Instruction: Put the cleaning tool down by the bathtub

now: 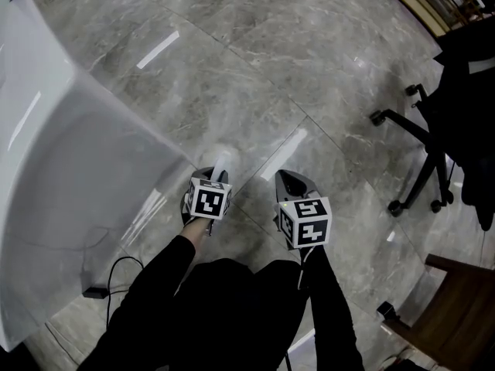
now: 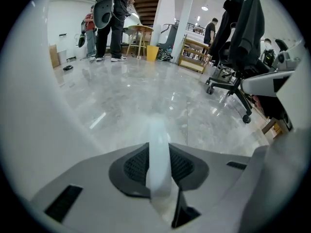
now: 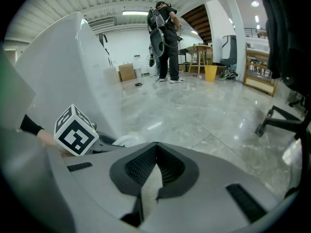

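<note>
Tool, gripped by left gripper at lower centre beside tub, wants lowering gently to floor; right gripper clenched empty.

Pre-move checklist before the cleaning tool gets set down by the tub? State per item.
1. Left tool shut on the cleaning tool: ok.
2. Right tool empty, jaws together: ok.
3. Bathtub close on the left: ok.
4. Floor ahead of the left tool bare: ok.
5. Cleaning tool's far end touching the floor: cannot tell.
6. Black cable beside the tub clear of the set-down spot: cannot tell.
</note>
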Tool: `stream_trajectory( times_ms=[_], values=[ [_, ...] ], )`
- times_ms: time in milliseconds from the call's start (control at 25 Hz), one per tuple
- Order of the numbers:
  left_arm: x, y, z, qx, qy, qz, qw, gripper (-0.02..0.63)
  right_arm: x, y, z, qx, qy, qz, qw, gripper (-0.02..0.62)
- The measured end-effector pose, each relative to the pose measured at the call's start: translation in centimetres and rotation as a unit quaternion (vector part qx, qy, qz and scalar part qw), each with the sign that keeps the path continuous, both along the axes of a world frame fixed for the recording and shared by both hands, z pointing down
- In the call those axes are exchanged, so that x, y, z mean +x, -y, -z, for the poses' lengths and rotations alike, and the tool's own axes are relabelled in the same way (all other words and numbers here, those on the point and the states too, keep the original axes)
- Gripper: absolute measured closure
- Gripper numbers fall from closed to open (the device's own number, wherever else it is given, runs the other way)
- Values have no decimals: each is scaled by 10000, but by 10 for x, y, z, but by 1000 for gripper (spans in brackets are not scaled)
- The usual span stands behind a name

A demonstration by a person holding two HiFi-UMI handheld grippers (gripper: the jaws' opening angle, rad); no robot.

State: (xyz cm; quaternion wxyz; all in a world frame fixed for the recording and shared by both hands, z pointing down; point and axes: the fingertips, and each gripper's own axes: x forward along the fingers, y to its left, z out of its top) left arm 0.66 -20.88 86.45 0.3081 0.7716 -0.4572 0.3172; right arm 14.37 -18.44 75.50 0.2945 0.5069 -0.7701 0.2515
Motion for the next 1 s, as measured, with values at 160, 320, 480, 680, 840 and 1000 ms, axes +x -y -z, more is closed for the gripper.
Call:
stream_trajectory(
  times_ms=[160, 320, 480, 680, 840, 1000],
  values=[
    [0, -2, -4, -115, 40, 6, 9999, 511, -9, -5, -10, -196, 1, 176, 9997, 594],
    [-1, -2, -8, -150, 45, 13, 9999, 509, -16, -9, -19, -362, 12, 297, 9989, 595],
    [1, 0, -8, -147, 34, -8, 9999, 509, -20, -9, -25, -481, 25, 358, 9982, 595],
    [0, 1, -11, -155, -3, -15, 9999, 509, -25, -11, -31, -600, -19, 426, 9973, 595],
    [1, 0, -10, -195, -38, -20, 9998, 509, -25, -11, -34, -642, -1, 399, 9971, 595],
    [2, 0, -10, -207, -114, -11, 9997, 509, -25, -11, -35, -673, -2, 378, 9970, 595]
  ],
)
